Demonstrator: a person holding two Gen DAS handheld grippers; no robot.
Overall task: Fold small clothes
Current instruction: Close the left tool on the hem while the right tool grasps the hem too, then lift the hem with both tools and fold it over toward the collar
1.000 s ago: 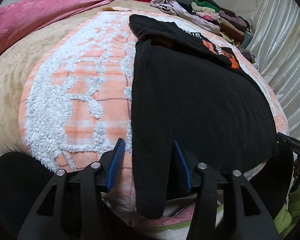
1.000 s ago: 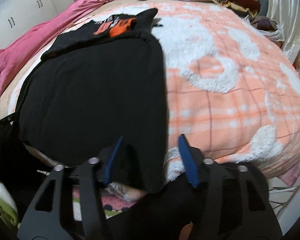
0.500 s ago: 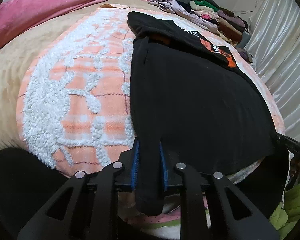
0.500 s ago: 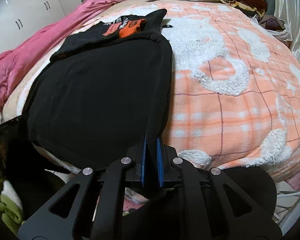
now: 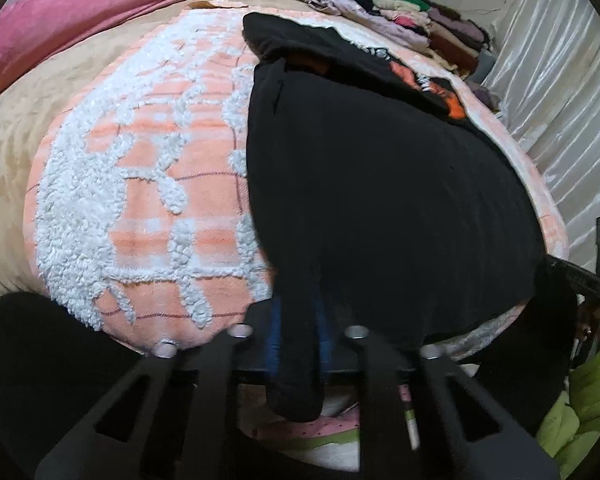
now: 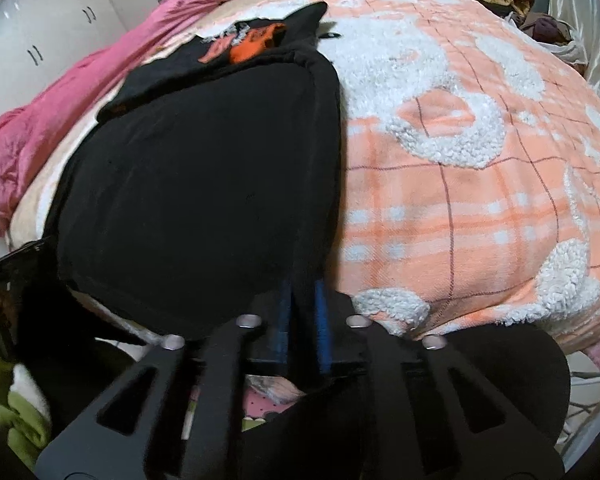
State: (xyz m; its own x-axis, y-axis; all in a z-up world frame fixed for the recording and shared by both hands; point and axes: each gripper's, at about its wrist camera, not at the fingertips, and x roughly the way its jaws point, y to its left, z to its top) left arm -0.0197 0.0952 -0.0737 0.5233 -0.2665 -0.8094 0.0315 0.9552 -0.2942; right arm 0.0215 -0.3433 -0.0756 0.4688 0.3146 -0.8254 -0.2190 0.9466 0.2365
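The black garment (image 5: 380,200) lies side-folded on the blanket (image 5: 148,184) — its near corners are pinched by the left gripper (image 5: 296,344) and right gripper (image 6: 304,320), both clamped; the lengthwise fold is judged still to be made

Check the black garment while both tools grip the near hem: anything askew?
Nothing serious. The black garment lies mostly flat on the orange blanket, near corners clamped by the left tool and right tool. Its far end is bunched over the orange print.
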